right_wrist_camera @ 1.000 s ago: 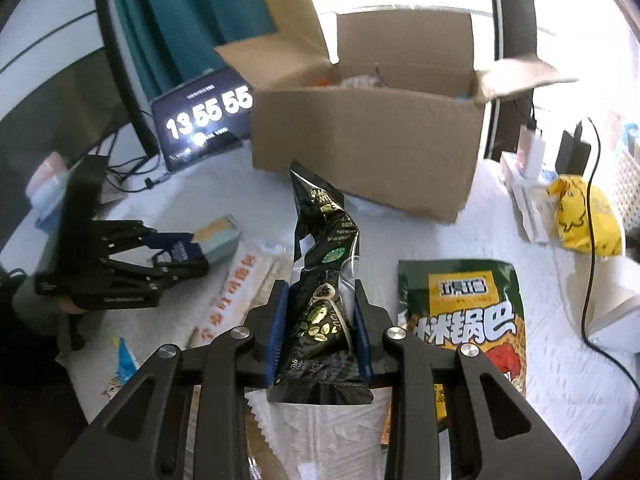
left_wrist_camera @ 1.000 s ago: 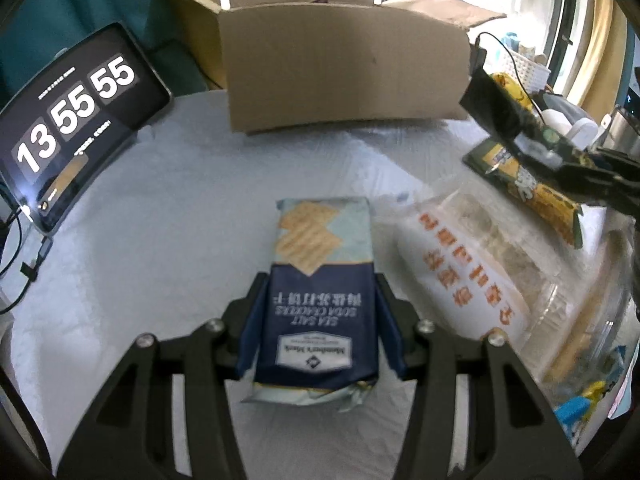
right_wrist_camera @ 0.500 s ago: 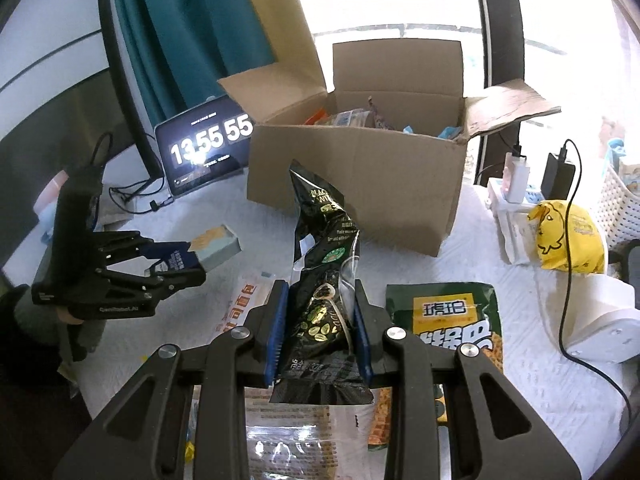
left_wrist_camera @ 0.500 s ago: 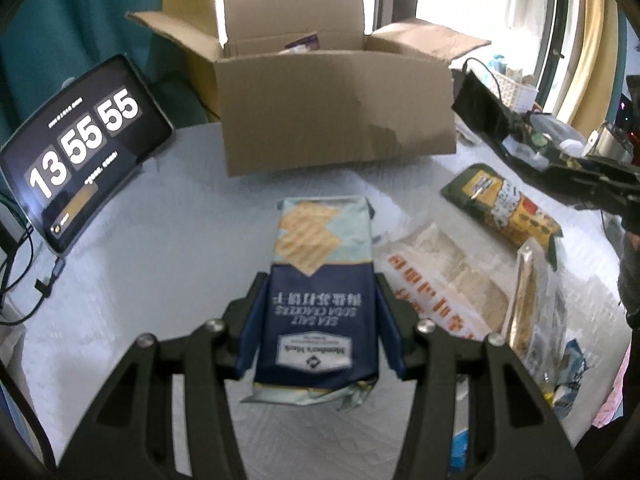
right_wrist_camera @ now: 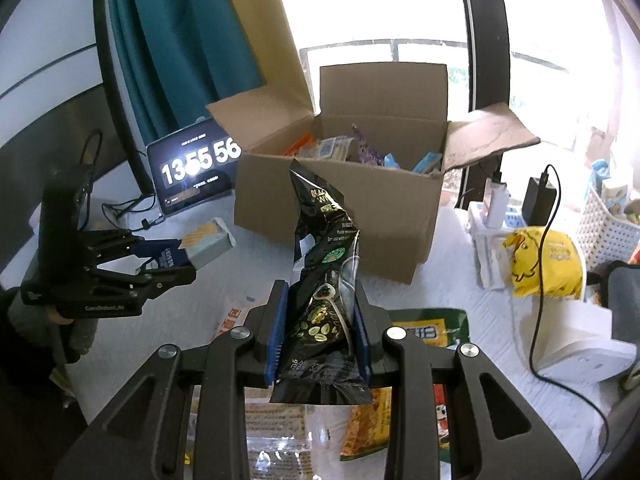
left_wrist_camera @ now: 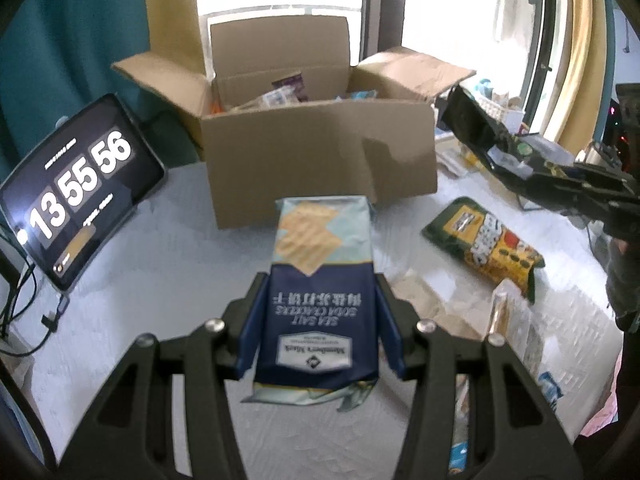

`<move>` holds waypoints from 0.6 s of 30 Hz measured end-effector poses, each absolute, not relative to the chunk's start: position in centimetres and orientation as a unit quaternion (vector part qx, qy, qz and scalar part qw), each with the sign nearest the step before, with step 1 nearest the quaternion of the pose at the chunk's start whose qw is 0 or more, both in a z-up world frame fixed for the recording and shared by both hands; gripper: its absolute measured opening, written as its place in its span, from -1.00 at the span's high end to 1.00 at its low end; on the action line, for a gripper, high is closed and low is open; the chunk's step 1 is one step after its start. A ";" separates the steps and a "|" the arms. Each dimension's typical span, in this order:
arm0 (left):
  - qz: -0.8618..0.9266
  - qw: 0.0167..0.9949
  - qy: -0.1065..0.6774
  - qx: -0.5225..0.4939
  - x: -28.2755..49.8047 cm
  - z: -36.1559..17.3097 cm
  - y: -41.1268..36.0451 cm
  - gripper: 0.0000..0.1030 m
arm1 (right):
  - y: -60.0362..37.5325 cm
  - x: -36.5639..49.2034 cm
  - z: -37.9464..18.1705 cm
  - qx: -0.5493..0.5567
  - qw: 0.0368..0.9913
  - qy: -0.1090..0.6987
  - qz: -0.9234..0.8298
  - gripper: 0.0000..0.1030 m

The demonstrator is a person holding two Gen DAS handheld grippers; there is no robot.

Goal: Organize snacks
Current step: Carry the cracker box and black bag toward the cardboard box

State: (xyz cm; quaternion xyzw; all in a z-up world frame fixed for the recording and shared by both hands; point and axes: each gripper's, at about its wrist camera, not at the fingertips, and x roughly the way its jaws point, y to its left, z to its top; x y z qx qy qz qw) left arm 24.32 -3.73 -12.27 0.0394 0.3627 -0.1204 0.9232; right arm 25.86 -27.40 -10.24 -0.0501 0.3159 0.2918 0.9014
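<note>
My left gripper point(left_wrist_camera: 320, 300) is shut on a blue soda cracker pack point(left_wrist_camera: 320, 280) and holds it in the air in front of the open cardboard box point(left_wrist_camera: 320, 160). My right gripper point(right_wrist_camera: 320, 312) is shut on a black snack bag point(right_wrist_camera: 324, 280), held upright in front of the same box point(right_wrist_camera: 340, 208). The box holds several snacks. The left gripper with the cracker pack point(right_wrist_camera: 200, 244) shows at the left of the right wrist view. The right gripper with the black bag point(left_wrist_camera: 500, 148) shows at the right of the left wrist view.
A tablet clock point(left_wrist_camera: 76, 192) leans left of the box. A green and yellow snack bag point(left_wrist_camera: 484, 244) and clear packets point(left_wrist_camera: 516, 320) lie on the white table. A yellow bag point(right_wrist_camera: 544, 264), chargers point(right_wrist_camera: 540, 200) and a white basket point(right_wrist_camera: 608, 224) stand at the right.
Both grippers have risen with their snacks, so the inside of the box has come into view. The clock has changed from 13:55:55 to 13:55:56.
</note>
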 end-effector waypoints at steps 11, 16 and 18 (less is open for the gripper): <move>-0.131 0.935 0.326 0.043 25.8 -9.1 -4.5 0.00 | -28.5 27.3 -8.4 -0.047 0.911 0.300 0.278 0.38; -0.137 0.940 0.309 0.041 26.4 -8.0 -4.7 0.00 | -28.9 28.0 -7.8 -0.046 0.916 0.294 0.269 0.38; -0.138 0.941 0.305 0.041 26.7 -7.6 -4.8 0.00 | -29.0 28.3 -7.4 -0.045 0.918 0.290 0.265 0.38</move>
